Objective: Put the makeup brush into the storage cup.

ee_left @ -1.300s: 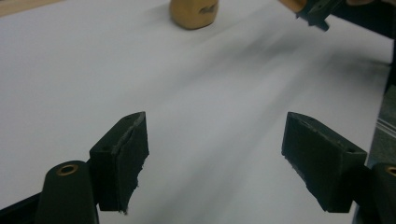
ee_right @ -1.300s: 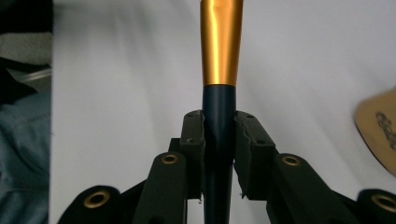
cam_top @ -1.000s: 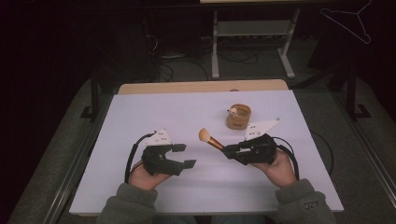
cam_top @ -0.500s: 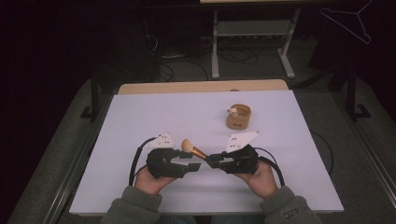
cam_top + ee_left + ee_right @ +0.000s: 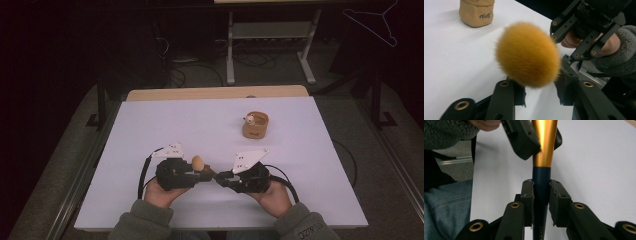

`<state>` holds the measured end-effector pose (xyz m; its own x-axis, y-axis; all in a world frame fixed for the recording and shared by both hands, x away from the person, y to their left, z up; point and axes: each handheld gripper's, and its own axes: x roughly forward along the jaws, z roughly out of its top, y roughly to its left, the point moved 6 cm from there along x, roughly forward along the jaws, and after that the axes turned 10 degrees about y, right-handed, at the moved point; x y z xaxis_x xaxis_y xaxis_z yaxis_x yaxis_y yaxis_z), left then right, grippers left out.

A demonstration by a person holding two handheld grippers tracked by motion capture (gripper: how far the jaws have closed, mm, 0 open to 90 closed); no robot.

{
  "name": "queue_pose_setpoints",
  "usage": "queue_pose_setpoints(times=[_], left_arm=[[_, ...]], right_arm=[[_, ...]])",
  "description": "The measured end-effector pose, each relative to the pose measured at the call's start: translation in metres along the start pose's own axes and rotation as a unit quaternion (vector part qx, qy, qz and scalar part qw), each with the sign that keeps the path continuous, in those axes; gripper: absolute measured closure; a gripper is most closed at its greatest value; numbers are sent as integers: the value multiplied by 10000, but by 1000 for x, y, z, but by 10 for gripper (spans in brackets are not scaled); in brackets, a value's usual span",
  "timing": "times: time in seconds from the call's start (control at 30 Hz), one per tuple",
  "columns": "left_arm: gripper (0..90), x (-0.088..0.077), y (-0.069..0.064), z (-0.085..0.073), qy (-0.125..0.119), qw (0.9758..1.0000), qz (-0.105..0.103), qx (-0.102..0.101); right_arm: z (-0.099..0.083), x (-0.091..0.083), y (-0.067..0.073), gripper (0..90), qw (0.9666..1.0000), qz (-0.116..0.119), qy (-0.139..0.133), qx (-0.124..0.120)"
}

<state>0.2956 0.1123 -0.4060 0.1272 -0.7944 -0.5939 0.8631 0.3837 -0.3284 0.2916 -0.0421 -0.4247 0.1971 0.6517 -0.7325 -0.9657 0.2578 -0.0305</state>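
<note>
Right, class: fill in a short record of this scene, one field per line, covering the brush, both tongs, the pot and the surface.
Brush: makeup brush, orange bristles, gold and dark blue handle
Right tongs: shut on the brush's dark handle
Left tongs: open, jaws either side of the brush just below its bristles
Pot: small tan pot, standing apart, farther back
Surface: white table

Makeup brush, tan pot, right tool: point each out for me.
Makeup brush (image 5: 527,55), left gripper view, on the fluffy orange head.
Tan pot (image 5: 255,125), high view, on its outer wall.
Right tool (image 5: 541,192), right gripper view, between its fingertips, where they clamp the dark handle.
</note>
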Motion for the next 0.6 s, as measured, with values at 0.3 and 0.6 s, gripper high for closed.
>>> queue_pose_setpoints(times=[0.3,0.6], left_arm=[[719,-2,-5,1,30,9999,-84,82],[723,-6,-12,5,250,9990,145,354]], right_arm=[[3,3,6,735,9995,-190,138,-228],[10,0,7,627,9996,-58,164,-225]])
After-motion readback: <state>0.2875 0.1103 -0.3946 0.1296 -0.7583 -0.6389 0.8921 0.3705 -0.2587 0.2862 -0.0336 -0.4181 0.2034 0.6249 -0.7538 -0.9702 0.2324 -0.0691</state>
